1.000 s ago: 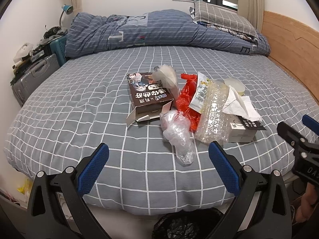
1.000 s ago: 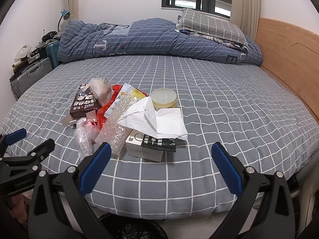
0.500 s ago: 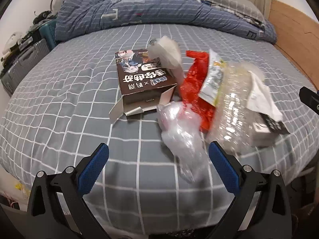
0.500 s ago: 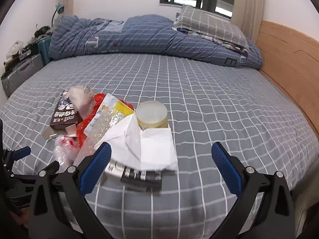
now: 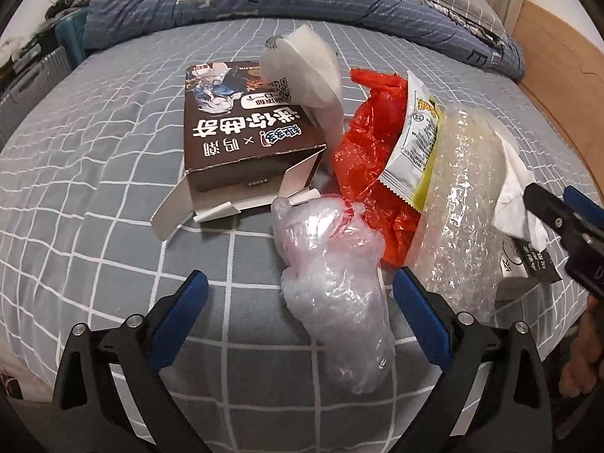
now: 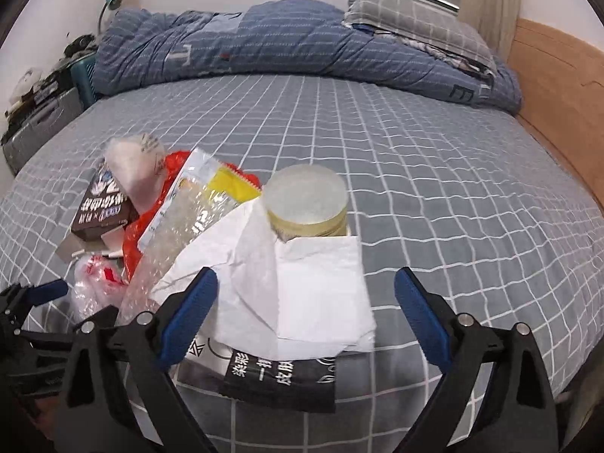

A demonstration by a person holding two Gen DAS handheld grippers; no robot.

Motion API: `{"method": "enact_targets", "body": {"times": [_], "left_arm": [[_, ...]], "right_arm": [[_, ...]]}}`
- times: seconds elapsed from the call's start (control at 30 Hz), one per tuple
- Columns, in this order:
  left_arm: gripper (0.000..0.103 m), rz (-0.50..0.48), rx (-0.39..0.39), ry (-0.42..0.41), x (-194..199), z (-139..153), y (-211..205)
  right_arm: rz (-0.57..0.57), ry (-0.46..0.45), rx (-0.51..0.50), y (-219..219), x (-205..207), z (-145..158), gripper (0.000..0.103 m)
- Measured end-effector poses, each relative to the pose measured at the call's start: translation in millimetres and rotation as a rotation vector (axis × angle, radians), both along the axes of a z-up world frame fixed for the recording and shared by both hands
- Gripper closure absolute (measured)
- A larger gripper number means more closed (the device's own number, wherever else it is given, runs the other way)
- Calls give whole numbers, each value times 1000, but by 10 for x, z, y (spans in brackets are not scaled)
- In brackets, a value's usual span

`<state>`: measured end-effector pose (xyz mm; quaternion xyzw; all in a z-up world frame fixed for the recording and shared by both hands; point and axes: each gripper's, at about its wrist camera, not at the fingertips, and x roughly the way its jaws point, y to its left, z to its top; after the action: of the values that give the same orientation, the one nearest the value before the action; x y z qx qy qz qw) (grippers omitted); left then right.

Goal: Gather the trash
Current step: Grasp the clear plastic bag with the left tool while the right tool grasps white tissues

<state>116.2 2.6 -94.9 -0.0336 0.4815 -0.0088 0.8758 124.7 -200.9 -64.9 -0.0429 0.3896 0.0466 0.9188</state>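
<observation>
The trash lay in a pile on the bed (image 6: 434,158). The left gripper (image 5: 298,298) was wide open around the clear plastic bag (image 5: 336,275), just beside the brown box (image 5: 241,128). The right gripper (image 6: 305,298) was wide open over the white tissue (image 6: 302,287), holding nothing.

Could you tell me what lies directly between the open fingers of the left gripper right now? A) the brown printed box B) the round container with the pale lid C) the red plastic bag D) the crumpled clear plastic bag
D: in the left wrist view the crumpled clear plastic bag lies on the bed between the spread fingers of the left gripper, untouched by either.
</observation>
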Motion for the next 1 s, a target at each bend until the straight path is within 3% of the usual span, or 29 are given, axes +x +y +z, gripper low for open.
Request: {"method": "enact_targets", "body": {"times": [0.23, 0.47, 0.57, 0.67, 0.77, 1.0], "left_arm": [[25, -17, -43, 30, 66, -69, -16], [49, -59, -48, 57, 43, -133, -94], [52, -55, -47, 59, 32, -140, -109], [55, -73, -64, 60, 26, -135, -127], [56, -78, -55, 55, 0, -136, -110], [56, -78, -42, 41, -20, -95, -166]], "right_arm": [[30, 20, 21, 27, 25, -46, 33], [64, 69, 47, 39, 74, -109, 63], [71, 77, 47, 57, 72, -136, 72], [71, 90, 46, 68, 76, -171, 89], [60, 89, 49, 52, 82, -178, 96], [45, 64, 67, -12, 53, -111, 100]]}}
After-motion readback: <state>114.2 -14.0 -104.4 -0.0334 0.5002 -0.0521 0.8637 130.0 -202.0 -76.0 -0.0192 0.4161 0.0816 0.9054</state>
